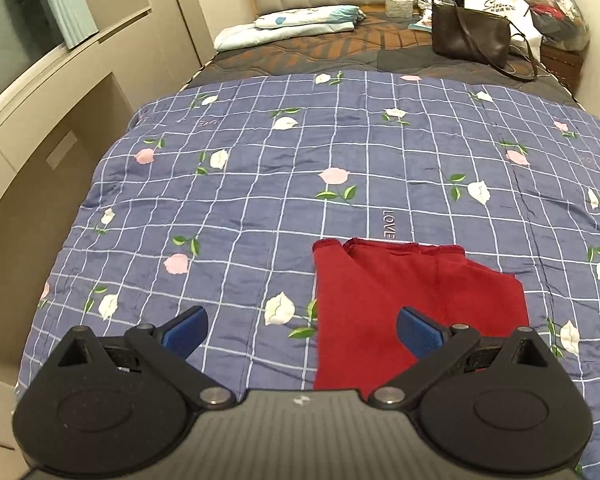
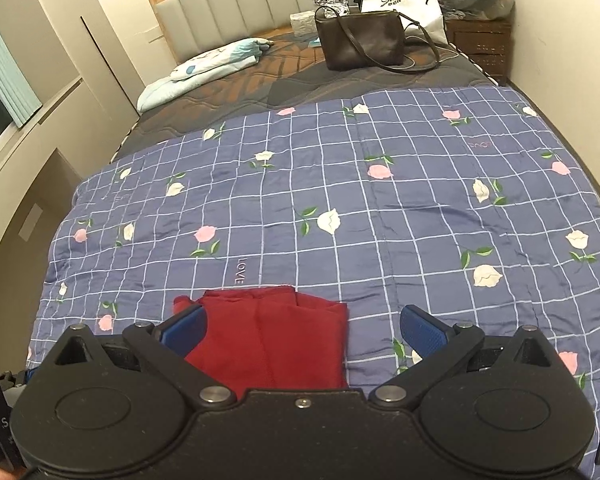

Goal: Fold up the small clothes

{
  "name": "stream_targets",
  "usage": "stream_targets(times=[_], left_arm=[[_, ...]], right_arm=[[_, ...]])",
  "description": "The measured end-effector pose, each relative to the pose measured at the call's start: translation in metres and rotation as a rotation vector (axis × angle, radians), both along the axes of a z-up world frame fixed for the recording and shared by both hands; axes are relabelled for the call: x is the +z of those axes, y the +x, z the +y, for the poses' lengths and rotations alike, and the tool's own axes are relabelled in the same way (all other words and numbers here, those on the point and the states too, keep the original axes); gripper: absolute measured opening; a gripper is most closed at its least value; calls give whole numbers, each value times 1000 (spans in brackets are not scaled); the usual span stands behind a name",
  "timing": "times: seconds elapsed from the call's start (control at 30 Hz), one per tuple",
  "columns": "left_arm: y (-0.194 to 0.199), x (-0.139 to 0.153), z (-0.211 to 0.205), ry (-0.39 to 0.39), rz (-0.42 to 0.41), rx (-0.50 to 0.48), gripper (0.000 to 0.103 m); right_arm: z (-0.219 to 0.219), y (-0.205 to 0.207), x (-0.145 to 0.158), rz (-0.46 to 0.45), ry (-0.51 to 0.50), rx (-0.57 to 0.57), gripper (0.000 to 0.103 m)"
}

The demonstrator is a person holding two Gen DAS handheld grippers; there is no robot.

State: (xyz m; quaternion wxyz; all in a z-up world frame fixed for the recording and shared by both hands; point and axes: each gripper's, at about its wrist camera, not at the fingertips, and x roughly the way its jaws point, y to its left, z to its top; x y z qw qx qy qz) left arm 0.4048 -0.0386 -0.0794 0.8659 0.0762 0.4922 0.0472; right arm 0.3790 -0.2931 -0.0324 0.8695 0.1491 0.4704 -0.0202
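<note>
On the blue flowered blanket [image 1: 340,152] lies the red cloth [image 1: 380,312], already folded into a neat, flat shape. Left gripper [image 1: 300,330] and right gripper [image 2: 302,330] hang above it, both wide apart, holding nothing. Maybe one more fold is left.

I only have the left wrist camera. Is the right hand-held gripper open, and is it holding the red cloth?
Observer: The right hand-held gripper is open and holds nothing.
Operator: Where is the cloth relative to it?
Observer: The red cloth lies on the quilt just ahead. Its right edge falls between the fingers, and its left part is hidden behind the left finger.
</note>
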Motion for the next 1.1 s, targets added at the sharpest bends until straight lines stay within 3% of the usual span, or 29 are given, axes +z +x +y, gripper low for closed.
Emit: stream_targets(times=[0.57,1.1], left_arm=[[-58,32,-21,6,-83,58,103],[-169,60,-34,20,-168,122,103]], right_arm=[[-18,-55,17,-29,-3,53,102],[-36,-143,33,-84,-28,157,102]])
